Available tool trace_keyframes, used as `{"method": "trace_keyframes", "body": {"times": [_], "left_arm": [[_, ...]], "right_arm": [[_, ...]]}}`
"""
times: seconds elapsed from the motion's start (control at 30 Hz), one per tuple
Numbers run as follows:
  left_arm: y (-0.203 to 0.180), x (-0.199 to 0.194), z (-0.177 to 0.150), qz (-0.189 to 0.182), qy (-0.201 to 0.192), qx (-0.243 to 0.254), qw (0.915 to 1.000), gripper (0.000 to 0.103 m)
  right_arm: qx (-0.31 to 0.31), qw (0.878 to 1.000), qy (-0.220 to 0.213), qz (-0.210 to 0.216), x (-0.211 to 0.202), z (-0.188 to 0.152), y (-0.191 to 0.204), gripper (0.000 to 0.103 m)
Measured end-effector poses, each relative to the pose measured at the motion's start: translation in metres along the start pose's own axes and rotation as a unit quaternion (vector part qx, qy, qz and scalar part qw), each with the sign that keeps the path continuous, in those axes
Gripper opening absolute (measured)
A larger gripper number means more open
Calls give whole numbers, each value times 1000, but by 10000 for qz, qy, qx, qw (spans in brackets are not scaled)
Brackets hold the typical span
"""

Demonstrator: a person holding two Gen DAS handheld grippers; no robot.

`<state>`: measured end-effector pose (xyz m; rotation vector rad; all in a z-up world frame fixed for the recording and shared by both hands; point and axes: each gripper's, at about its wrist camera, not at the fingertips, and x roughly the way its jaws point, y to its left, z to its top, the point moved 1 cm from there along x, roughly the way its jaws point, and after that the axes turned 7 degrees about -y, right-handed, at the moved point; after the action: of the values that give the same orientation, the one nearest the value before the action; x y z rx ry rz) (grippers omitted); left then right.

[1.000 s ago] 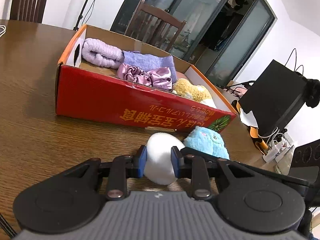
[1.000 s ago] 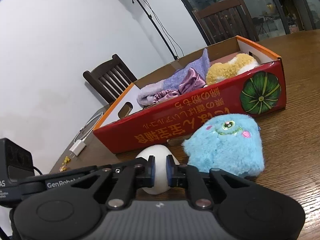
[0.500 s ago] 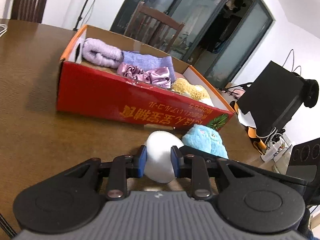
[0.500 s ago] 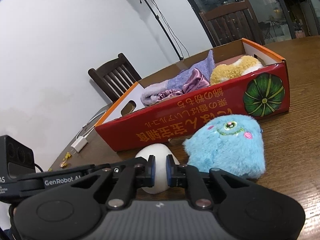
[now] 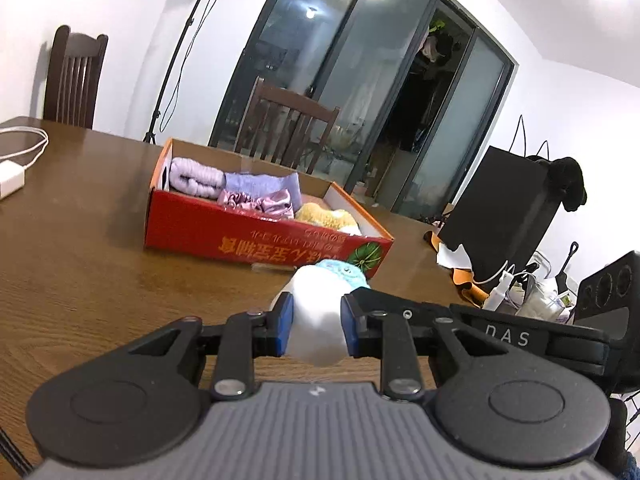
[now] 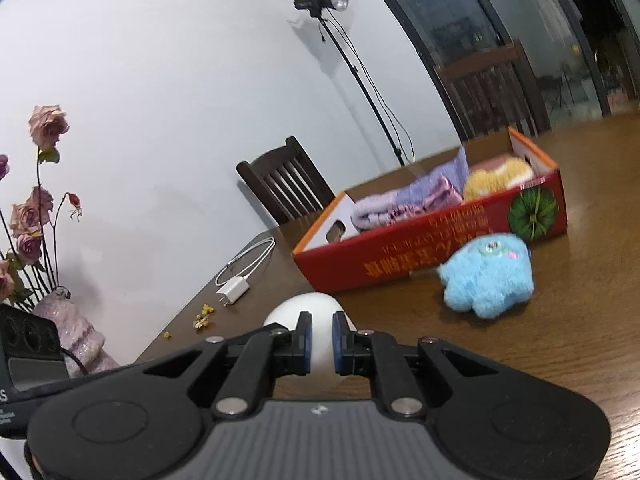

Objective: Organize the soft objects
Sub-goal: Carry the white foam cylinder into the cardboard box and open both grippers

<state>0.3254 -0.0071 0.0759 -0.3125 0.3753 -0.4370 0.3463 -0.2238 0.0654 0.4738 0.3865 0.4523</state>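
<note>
Two tongs, left tongs (image 5: pixel 316 322) and right tongs (image 6: pixel 319 338), both clenched on one white soft egg (image 5: pixel 316 326). One blue plush (image 6: pixel 489 276) just beside one red box (image 6: pixel 420 252) on bench (image 5: pixel 80 248); four soft items inside box.

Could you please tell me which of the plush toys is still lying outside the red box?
The blue plush monster: it sits on the table in front of the red box, whereas the yellow plush already lies inside.

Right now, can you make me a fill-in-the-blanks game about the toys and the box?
1. Both grippers squeeze one soft ____ egg-shaped toy.
2. The fluffy blue plush monster sits ____ the red cardboard box.
3. The fuzzy yellow plush lies ____ that box.

Missing words: white; outside; inside
</note>
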Motion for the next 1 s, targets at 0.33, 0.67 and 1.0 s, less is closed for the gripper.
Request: {"method": "trace_keyframes", "body": {"times": [0.33,0.67,1.0], "left_arm": [[3,17,32,96,-117,107,9998,26],[28,73,77,256,-94,208,9994,26],[75,142,103,381,207,12,9991,26]], "right_arm": [[-339,9994,-81,2,17,26,12,10],[-386,9992,35,-34,86,67,2,11],[-310,9991,271,-133,163,89,-21,12]]}}
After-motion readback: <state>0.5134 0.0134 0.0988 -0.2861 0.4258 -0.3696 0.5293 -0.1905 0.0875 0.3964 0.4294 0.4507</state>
